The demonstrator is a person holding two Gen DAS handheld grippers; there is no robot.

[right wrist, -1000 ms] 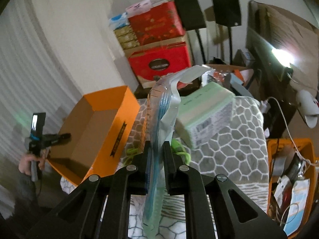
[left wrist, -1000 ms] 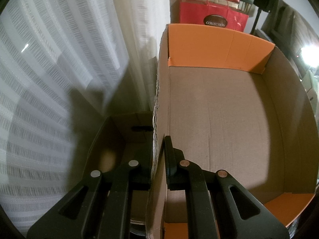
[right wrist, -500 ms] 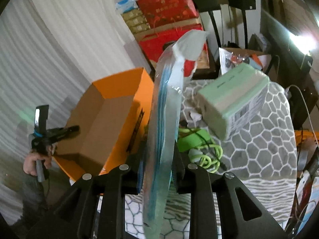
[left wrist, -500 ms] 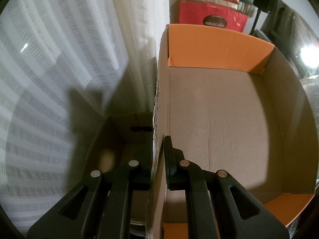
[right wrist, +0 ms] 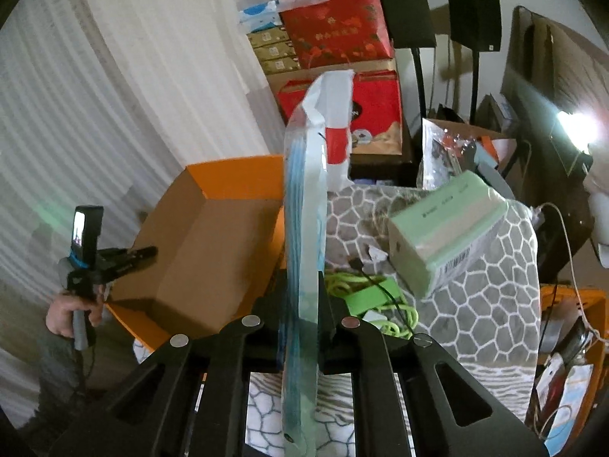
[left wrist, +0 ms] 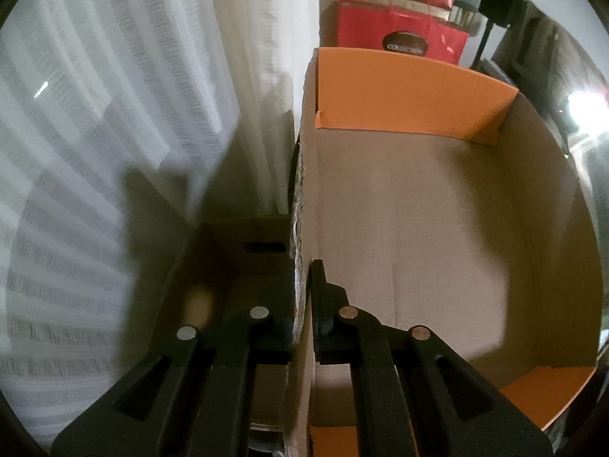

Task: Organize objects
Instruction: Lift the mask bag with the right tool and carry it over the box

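Note:
An open cardboard box (left wrist: 418, 209) with orange outer faces fills the left wrist view; its brown inside holds nothing. My left gripper (left wrist: 304, 266) is shut on the box's left wall, one finger inside and one outside. In the right wrist view my right gripper (right wrist: 302, 301) grips a clear flat packet of blue items (right wrist: 304, 209), its jaws closing on it. The packet stands upright, edge-on, in front of the box (right wrist: 213, 251). A hand (right wrist: 64, 316) holds the left gripper (right wrist: 148, 253) at the box's near-left edge.
A pale green tissue pack (right wrist: 445, 236) and a bright green cable (right wrist: 365, 297) lie on a grey honeycomb-patterned cloth (right wrist: 487, 304). Red gift boxes (right wrist: 338, 30) are stacked behind. White curtains (left wrist: 114, 114) hang left. A darker box (left wrist: 236, 266) sits beside the orange one.
The right gripper has carried the packet left, toward the box, which now sits closer behind it. The left gripper and the box have stayed still.

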